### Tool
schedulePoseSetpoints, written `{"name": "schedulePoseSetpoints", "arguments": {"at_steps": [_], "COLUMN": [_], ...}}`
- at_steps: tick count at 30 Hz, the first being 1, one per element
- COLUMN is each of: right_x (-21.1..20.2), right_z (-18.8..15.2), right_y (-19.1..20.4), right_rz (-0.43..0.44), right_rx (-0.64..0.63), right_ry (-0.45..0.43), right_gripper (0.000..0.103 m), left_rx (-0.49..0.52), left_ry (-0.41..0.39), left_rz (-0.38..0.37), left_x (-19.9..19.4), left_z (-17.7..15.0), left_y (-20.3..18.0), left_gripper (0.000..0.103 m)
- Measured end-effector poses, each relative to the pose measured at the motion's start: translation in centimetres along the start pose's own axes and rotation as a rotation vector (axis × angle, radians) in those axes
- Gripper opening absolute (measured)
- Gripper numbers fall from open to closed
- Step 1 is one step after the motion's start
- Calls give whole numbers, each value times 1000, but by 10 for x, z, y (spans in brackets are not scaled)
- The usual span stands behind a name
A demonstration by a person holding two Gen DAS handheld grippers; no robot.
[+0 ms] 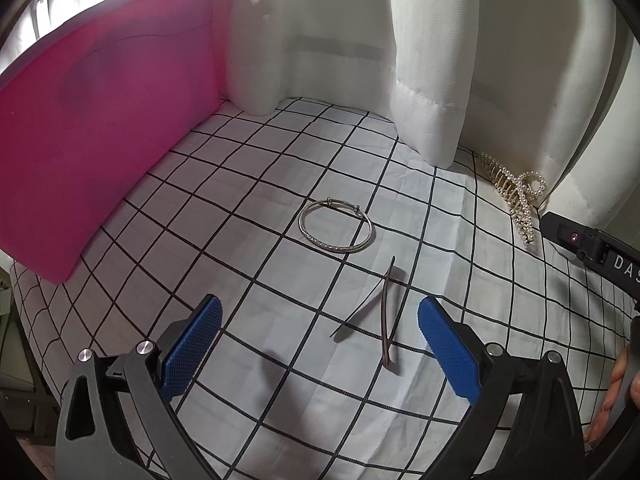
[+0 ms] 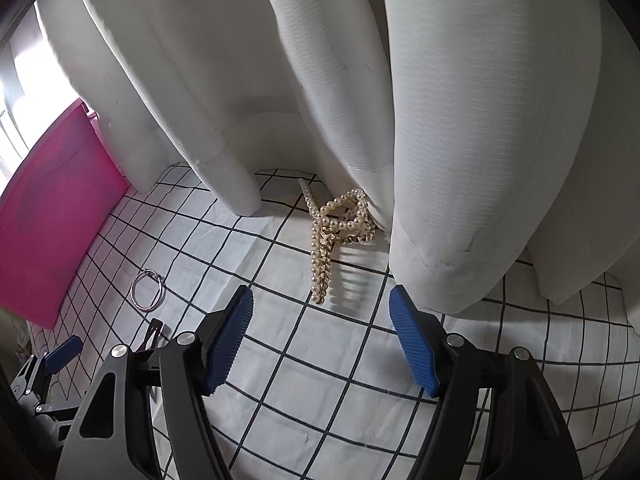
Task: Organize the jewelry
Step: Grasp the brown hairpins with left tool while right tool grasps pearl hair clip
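Both sets of jaws are spread wide with nothing between them. The left gripper [image 1: 320, 344] is held above the gridded cloth [image 1: 460, 280], where two dark hairpins [image 1: 386, 312] lie crossed between its blue pads and a silver bangle [image 1: 338, 226] rests flat just beyond them. The right gripper [image 2: 322, 340] is aimed at a pearl hair claw [image 2: 334, 236], which is tucked at the foot of the white curtain [image 2: 460, 120], its far end touching or slipping under the hem. A pink box [image 1: 108, 120] stands at the left edge of the cloth — judged the likely place for the pieces, though its opening cannot be seen.

Several mishaps can be foreseen. The hairpins are thin and lie flat, so the cloth may be pinched along with them, or one pin may be flicked away by the other. A fold of curtain may be caught together with the claw if the jaws are closed too far in, and the claw would then be dragged or dropped. The claw's teeth may also snag the cloth. The bangle is smooth and round — likely to slip or roll from a light grip.

Only partial writing is legible: white letters "DA", perhaps followed by an "S", on the dark body at the right edge of the left wrist view, cut off by the frame.
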State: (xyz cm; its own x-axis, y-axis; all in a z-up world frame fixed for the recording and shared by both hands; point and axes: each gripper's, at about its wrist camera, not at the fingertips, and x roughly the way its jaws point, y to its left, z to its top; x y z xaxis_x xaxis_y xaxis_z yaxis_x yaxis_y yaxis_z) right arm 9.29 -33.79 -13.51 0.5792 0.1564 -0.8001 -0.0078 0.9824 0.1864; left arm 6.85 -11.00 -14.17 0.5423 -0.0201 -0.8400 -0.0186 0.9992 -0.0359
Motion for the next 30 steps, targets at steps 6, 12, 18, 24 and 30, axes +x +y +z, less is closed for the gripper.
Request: {"name": "schedulePoseSetpoints", "arguments": {"at_steps": [6, 12, 18, 24, 30], "right_x": [15, 27, 32, 41, 58], "right_z": [8, 13, 17, 19, 24], "right_y": [-2, -3, -1, 0, 6], "right_rz": [-27, -35, -45, -58, -85], "right_rx": [-17, -24, -41, -47, -74], "right_ry": [16, 31, 30, 36, 41], "right_gripper": [67, 67, 67, 67, 67], "left_rx": [13, 2, 2, -11, -27], "left_ry": [11, 21, 33, 52, 61], "left_rz": [8, 18, 23, 26, 28], "left_x": [9, 18, 25, 32, 38], "left_z": [0, 3, 7, 9, 6], "left_y": [-9, -11, -13, -14, -15], "left_gripper": [96, 96, 96, 96, 96]}}
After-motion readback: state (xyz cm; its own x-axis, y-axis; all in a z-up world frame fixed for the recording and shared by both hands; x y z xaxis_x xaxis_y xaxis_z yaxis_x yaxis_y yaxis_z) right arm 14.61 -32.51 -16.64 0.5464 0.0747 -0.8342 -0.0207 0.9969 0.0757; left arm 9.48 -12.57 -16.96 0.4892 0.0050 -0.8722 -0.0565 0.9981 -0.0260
